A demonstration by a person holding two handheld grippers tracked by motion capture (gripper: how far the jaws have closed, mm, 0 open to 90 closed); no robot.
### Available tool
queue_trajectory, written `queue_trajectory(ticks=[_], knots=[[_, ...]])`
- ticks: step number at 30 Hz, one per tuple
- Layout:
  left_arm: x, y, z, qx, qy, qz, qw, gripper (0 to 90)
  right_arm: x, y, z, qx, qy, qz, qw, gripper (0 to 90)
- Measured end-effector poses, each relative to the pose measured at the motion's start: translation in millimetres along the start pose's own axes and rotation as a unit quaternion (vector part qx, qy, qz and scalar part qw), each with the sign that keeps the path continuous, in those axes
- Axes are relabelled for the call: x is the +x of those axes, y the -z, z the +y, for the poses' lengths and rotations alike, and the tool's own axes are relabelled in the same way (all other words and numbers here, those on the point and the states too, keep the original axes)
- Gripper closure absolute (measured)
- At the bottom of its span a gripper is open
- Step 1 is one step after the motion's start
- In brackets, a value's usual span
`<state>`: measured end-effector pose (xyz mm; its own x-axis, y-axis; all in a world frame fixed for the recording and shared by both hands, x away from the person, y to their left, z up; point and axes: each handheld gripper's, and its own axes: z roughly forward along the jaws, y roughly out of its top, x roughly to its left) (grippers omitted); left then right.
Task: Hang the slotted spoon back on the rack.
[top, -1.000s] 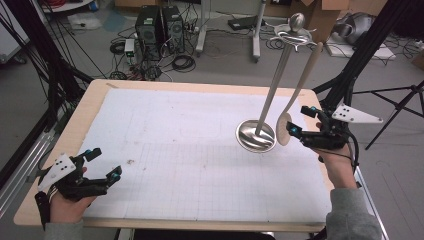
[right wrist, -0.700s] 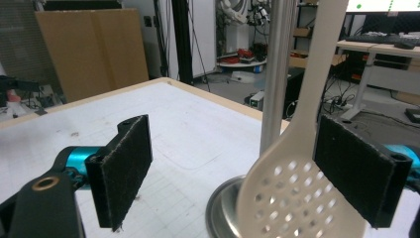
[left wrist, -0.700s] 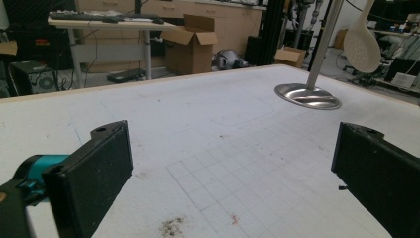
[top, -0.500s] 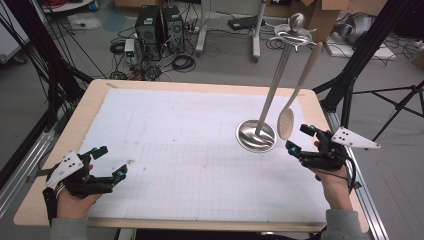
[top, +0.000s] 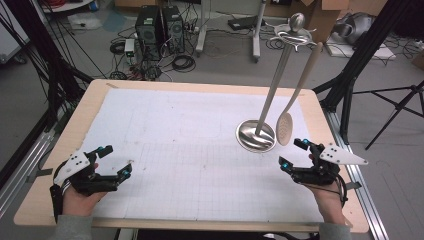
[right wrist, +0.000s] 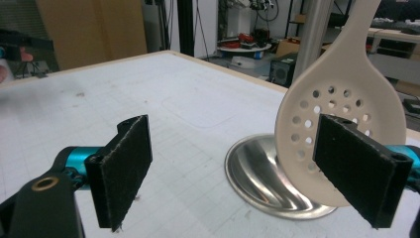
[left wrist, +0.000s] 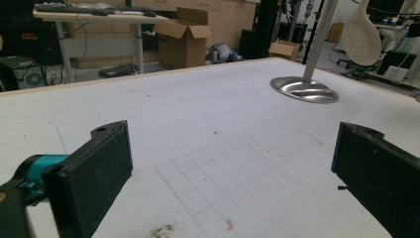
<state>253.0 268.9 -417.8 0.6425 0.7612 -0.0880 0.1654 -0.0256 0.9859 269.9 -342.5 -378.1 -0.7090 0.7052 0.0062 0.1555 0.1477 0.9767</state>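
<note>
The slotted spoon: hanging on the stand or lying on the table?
Hanging. The slotted spoon dangles from the stand's top hooks, its perforated head off the table, beside the open right gripper.

The slotted spoon (right wrist: 341, 111) looks like matt cream plastic, pierced with round holes; the stand (top: 256, 136) is polished, glossy metal; the tabletop (top: 60, 150) has a pale wood rim under a matt white gridded sheet (top: 190, 130); the gripper pads (right wrist: 124, 168) look rough and black.

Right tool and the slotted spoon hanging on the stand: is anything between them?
Nothing. In the high view, bare white mat separates the right tool from the slotted spoon. The right gripper view shows its open jaws framing the spoon, not touching.
</note>
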Motion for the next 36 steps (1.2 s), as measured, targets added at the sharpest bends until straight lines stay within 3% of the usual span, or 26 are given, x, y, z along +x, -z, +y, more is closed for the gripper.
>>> queue_trajectory(ticks=[4,9,19,30,36], knots=[[-0.3,-2.0,-0.4,0.002,-0.002,-0.001,1.0,2.8,1.1,2.4,-9.0,-0.022,-0.023,0.015,0.9994,14.4],[-0.5,-3.8,-1.6,0.003,0.0,-0.002,1.0,2.7,1.5,7.2,-19.6,-0.032,-0.042,0.01,0.9986,14.3],[-0.6,-4.7,-3.4,0.007,-0.001,-0.003,1.0,2.7,-0.1,20.6,-44.9,-0.032,-0.058,-0.007,0.9978,14.3],[1.8,-3.5,-6.5,0.007,0.003,0.001,1.0,2.8,-2.3,28.9,-55.0,-0.031,-0.057,-0.031,0.9974,14.1],[6.1,0.2,-9.2,0.008,0.004,0.014,0.9999,2.8,-5.5,35.7,-67.8,-0.019,-0.057,-0.062,0.9963,14.1]])
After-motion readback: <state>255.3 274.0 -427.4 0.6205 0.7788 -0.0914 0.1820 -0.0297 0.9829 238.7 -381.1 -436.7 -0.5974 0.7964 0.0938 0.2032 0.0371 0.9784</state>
